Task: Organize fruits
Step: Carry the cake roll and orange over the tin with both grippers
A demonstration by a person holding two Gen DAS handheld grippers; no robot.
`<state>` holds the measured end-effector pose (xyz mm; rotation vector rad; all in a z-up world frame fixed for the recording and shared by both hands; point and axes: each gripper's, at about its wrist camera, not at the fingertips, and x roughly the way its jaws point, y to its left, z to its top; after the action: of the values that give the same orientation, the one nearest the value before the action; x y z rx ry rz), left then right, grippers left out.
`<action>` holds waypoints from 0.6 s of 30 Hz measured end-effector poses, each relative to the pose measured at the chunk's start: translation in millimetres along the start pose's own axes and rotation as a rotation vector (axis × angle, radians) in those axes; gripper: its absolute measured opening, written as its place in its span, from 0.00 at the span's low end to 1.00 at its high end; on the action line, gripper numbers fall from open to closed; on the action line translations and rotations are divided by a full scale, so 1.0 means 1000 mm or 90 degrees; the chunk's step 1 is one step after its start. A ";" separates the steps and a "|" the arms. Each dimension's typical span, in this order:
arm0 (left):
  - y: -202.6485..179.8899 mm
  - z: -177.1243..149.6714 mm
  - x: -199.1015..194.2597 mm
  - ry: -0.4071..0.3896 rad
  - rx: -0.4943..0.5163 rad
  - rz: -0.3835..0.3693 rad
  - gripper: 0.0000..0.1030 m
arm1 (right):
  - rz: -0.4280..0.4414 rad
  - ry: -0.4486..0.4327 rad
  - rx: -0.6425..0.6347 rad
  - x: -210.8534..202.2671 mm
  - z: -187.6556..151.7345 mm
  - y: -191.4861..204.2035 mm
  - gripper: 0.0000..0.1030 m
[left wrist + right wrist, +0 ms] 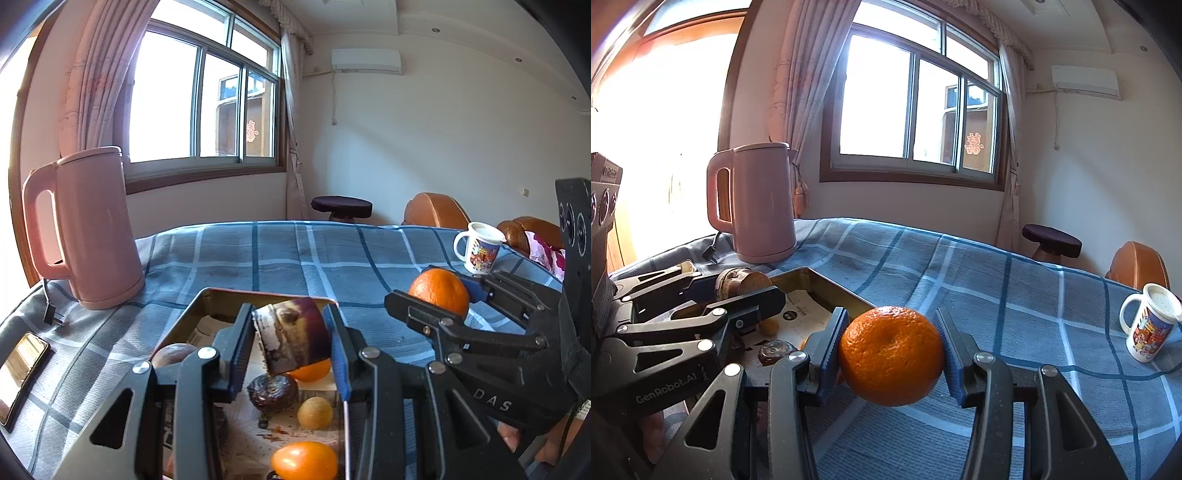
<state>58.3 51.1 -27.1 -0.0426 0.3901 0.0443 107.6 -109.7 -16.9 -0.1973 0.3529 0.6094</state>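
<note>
The left gripper (291, 341) clenched a peel scrap (291, 338) over the tray (192, 314); the right gripper's (892, 350) fingers grasped an orange (891, 356) beside it, likely for sorting.

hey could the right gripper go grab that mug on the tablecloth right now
Probably not yet. The right gripper already has its jaws shut on an orange, so it has no room for the mug. The cloth between them looks bare, though.

White walls; sliding window (203, 99) at 11 o'clock, bright daylight, pink curtain (99, 74) beside it. Air conditioner (365, 61) at 1 o'clock. Dark stool (341, 207), brown chairs (434, 210) behind table.
</note>
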 end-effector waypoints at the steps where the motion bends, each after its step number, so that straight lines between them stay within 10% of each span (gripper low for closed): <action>1: 0.002 0.000 -0.001 0.000 -0.001 0.002 0.38 | 0.002 0.000 -0.002 0.001 0.001 0.002 0.48; 18: 0.022 -0.002 -0.004 0.004 -0.017 0.023 0.38 | 0.026 0.000 -0.019 0.010 0.009 0.024 0.48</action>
<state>52.5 73.1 -28.1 -0.0618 0.3969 0.0846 103.3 -82.7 -14.3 -0.2193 0.3489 0.6545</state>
